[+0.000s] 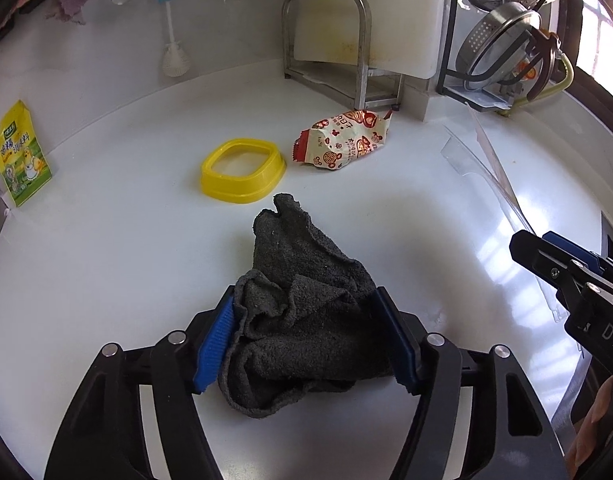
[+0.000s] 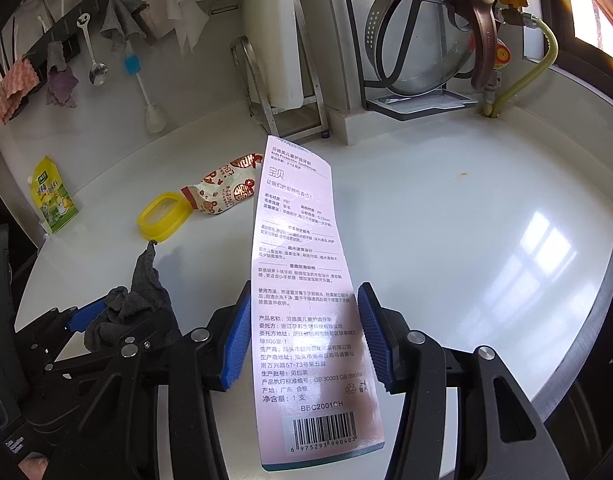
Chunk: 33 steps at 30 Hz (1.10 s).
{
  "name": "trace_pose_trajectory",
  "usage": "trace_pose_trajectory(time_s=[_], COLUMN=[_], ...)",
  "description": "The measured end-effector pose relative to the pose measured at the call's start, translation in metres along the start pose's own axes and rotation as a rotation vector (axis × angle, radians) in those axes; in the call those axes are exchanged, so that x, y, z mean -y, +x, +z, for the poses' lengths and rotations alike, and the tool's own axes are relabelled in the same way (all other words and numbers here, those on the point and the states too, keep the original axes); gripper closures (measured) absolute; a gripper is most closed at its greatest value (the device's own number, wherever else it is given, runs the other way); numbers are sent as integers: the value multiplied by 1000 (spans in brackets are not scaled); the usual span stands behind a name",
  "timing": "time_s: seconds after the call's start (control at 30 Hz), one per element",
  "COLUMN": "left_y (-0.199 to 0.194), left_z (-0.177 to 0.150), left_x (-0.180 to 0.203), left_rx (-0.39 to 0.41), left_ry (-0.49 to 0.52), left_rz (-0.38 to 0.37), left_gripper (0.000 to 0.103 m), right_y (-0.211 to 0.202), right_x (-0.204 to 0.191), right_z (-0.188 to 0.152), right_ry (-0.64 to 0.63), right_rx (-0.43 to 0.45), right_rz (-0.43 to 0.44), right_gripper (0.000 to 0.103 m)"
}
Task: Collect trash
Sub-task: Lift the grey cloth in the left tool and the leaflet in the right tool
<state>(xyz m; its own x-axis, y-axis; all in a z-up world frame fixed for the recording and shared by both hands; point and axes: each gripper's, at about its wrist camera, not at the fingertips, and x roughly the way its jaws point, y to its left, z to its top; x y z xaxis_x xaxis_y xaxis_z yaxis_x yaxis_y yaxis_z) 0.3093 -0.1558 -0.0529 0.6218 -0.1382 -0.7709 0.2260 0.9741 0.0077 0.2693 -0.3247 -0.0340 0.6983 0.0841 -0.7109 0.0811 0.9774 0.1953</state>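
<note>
A crumpled dark grey cloth [image 1: 302, 264] lies on the white countertop [image 1: 106, 240]. My left gripper [image 1: 306, 340] is shut on its near end, both blue pads pressing into the fabric. In the right wrist view the same cloth [image 2: 142, 300] sits in the left gripper [image 2: 118, 320] at lower left. My right gripper [image 2: 306, 340] is shut on a pink toothbrush package [image 2: 294, 240] that stands up out of the jaws, printed back towards the camera. The left wrist view shows the right gripper [image 1: 536, 242] at the right edge, with the package's clear plastic [image 1: 494, 172] rising from it.
Beyond the cloth lie a yellow ring-shaped lid [image 1: 242, 170] and a red-and-cream snack wrapper [image 1: 342, 140]. A yellow-green pouch [image 1: 22, 156] leans at the far left. A metal rack with a white cutting board [image 1: 362, 32] and a pot rack [image 1: 506, 40] stand at the back.
</note>
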Motion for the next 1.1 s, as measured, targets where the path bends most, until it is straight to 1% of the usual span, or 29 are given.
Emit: trace_pose_trajectory(time_s=[0.13, 0.2, 0.27, 0.3, 0.37, 0.43, 0.57, 0.67, 0.77, 0.8, 0.83, 0.87, 1.0, 1.1], left_y=[-8, -14, -19, -22, -28, -32, -35, -38, -47, -51, -54, -57, -67, -65], left_z=[0, -2, -4, -5, -9, -14, -21, -20, -19, -18, -18, -17, -15, -16], left_x=[-4, -6, -9, -12, -18, -24, -31, -35, -36, -36, -36, -36, -36, -34], left_rx=[29, 44, 51, 54, 59, 60, 59, 55, 69, 76, 79, 82, 102, 98], left_ry=[-3, 4, 8, 6, 5, 3, 9, -4, -2, -2, 2, 10, 23, 21], left_rz=[-29, -32, -34, -37, -39, -47, -47, -66, -67, -71, -72, -74, -71, -63], left_gripper=[49, 56, 60, 64, 77, 77, 82, 82, 82, 85, 91, 93, 93, 93], right_y=[-2, -3, -5, -7, -11, -14, -20, -24, -28, -29, -30, -31, -37, -40], right_x=[1, 1, -1, -2, -4, -7, -13, -14, -11, -9, -8, -7, -3, -1], right_z=[-1, -2, -4, -5, -8, -12, -21, -22, -22, -23, -23, -24, -24, -24], right_ry=[11, 11, 8, 7, 6, 5, -4, -7, 10, 15, 20, 24, 37, 44], right_rx=[2, 4, 5, 7, 11, 14, 14, 23, 33, 35, 37, 40, 57, 62], right_rz=[16, 18, 17, 17, 19, 23, 30, 28, 38, 40, 43, 46, 60, 68], right_gripper=[54, 54, 54, 54, 54, 54, 54, 54, 54, 54, 54, 54, 54, 54])
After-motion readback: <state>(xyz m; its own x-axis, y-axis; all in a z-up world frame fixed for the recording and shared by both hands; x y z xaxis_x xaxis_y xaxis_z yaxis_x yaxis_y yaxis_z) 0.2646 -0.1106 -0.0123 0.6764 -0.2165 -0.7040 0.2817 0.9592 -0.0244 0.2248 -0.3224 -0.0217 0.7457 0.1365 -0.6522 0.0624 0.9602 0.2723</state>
